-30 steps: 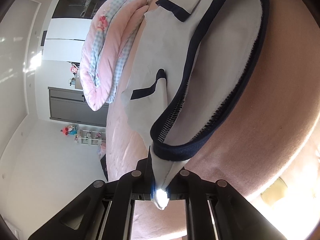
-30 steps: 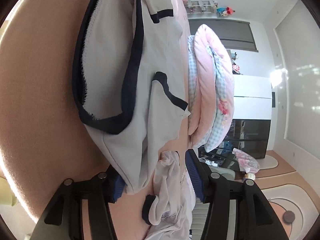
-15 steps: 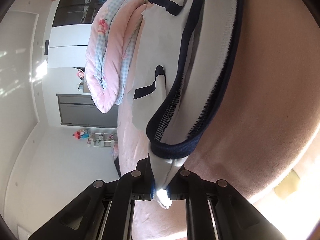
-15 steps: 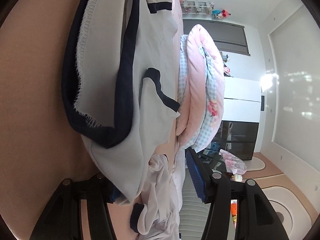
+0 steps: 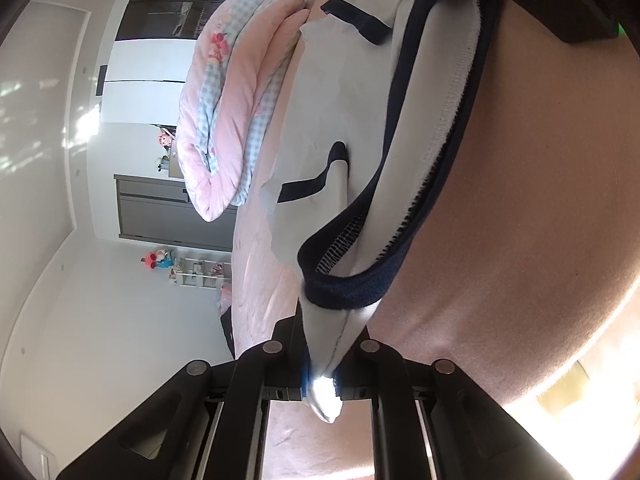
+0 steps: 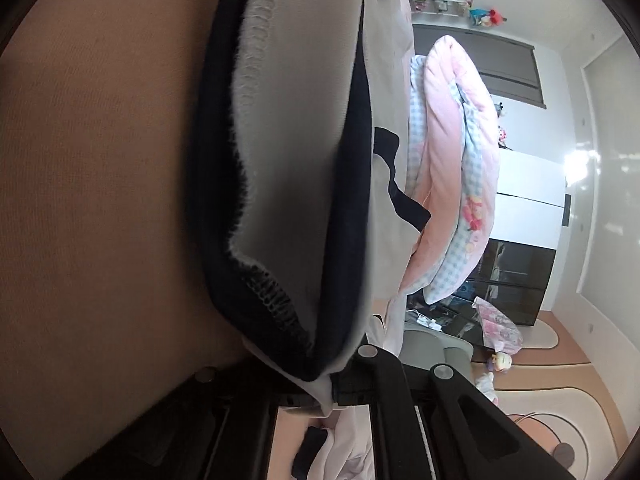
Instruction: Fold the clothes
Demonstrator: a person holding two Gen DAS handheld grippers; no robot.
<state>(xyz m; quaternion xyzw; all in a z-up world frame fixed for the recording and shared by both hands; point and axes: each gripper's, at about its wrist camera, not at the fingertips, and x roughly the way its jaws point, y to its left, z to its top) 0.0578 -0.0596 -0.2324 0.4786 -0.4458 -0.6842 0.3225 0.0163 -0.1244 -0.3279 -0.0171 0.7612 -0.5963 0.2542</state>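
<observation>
Now | left tongs [image 5: 320, 376] pinching grey garment [image 5: 328, 92] | right tongs [image 6: 328, 390] closing on it (navy-trimmed hem)

The left gripper [image 5: 320, 376] points forward and slightly downward over the bed [image 5: 520, 240], near its edge. Its two black fingers [image 5: 288, 344] stand almost together, pinching a corner of the grey garment [image 5: 340, 120]; a small tip of cloth pokes out behind the pads.

The right gripper [image 6: 328, 392] points likewise slightly downward along the bed. Its jaws are closing, and the garment's dark-trimmed hem lies between them, with the pads already pressing on the cloth. Its right finger [image 6: 380, 364] shows clearly in the right wrist view; the left one lies in shadow under the hanging fabric. No hand or sleeve shows in either view.
</observation>
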